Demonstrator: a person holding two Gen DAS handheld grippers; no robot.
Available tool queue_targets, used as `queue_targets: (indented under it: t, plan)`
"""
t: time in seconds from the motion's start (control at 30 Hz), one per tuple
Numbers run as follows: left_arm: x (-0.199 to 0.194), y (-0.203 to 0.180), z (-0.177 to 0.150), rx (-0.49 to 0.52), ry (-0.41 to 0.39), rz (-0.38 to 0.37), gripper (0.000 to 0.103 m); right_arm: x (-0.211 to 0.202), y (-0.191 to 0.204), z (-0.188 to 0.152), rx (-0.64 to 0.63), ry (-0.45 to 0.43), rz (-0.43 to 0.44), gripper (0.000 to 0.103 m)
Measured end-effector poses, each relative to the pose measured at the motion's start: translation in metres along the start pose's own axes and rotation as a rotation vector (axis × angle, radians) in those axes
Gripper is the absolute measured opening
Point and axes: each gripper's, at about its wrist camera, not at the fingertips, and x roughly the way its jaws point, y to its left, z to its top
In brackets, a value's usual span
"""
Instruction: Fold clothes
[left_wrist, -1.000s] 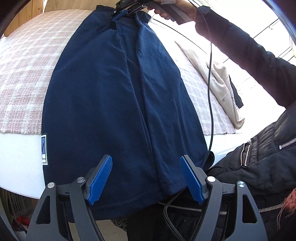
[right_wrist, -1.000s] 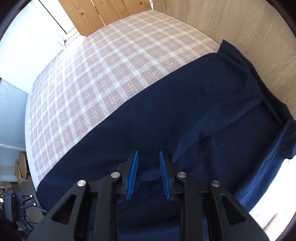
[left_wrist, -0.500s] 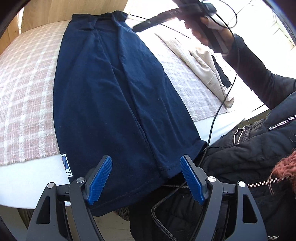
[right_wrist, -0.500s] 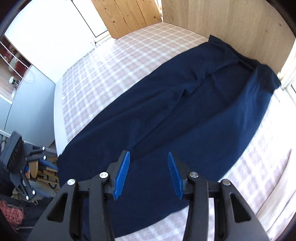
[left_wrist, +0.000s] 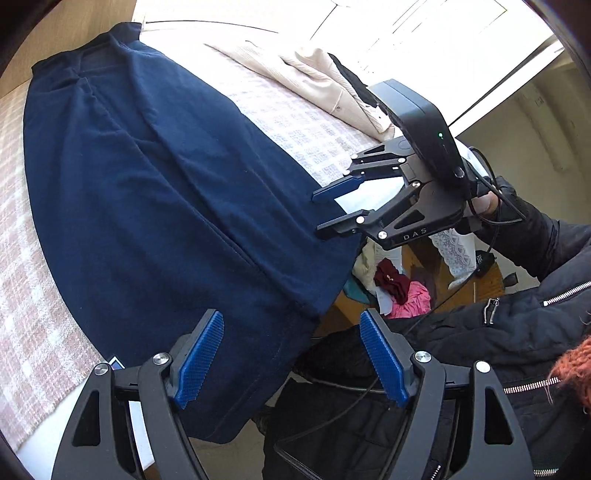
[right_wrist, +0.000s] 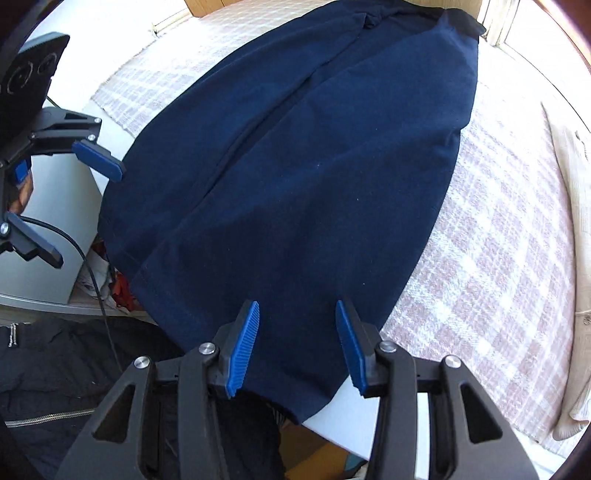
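Nearby, cream garment (left_wrist: 325, 85), checked blanket (right_wrist: 498, 258)

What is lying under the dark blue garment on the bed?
Under the dark blue garment lies a pink and white checked blanket, showing along both its sides. Whatever is directly beneath the garment's middle is covered.

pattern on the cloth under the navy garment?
Pink-and-white plaid cloth; clearest in the right wrist view, beside the navy garment.

The garment (right_wrist: 295, 166) lies lengthwise on the cloth (right_wrist: 498, 258) covering the table (right_wrist: 343, 417) — its near hem overhangs the edge. Another garment (right_wrist: 576, 240) lies to its right — apart.
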Motion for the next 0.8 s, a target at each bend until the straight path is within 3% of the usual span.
queue_targets:
  t: [0.1, 0.17, 0.33, 0.6, 0.73, 0.8]
  plan:
    - [-0.001, 0.0, 0.002, 0.022, 0.008, 0.009, 0.074, 0.0, 0.01, -0.01, -0.047, 0.057, -0.066, 0.045]
    - [-0.006, 0.003, 0.012, 0.042, 0.005, 0.047, 0.074, -0.003, 0.001, -0.008, 0.007, 0.097, -0.023, 0.044]
    - [-0.024, 0.023, 0.048, 0.035, -0.027, 0.126, 0.075, -0.046, -0.033, 0.024, 0.07, -0.052, -0.049, 0.044]
    - [-0.03, 0.076, 0.149, -0.008, -0.06, 0.198, 0.075, -0.07, -0.128, 0.132, 0.017, -0.13, -0.062, 0.045]
    - [-0.022, 0.118, 0.196, -0.08, -0.097, 0.185, 0.075, -0.052, -0.163, 0.203, 0.059, -0.184, -0.032, 0.045]
    - [-0.014, 0.138, 0.216, -0.077, -0.1, 0.236, 0.075, -0.035, -0.181, 0.238, 0.085, -0.196, -0.023, 0.045]
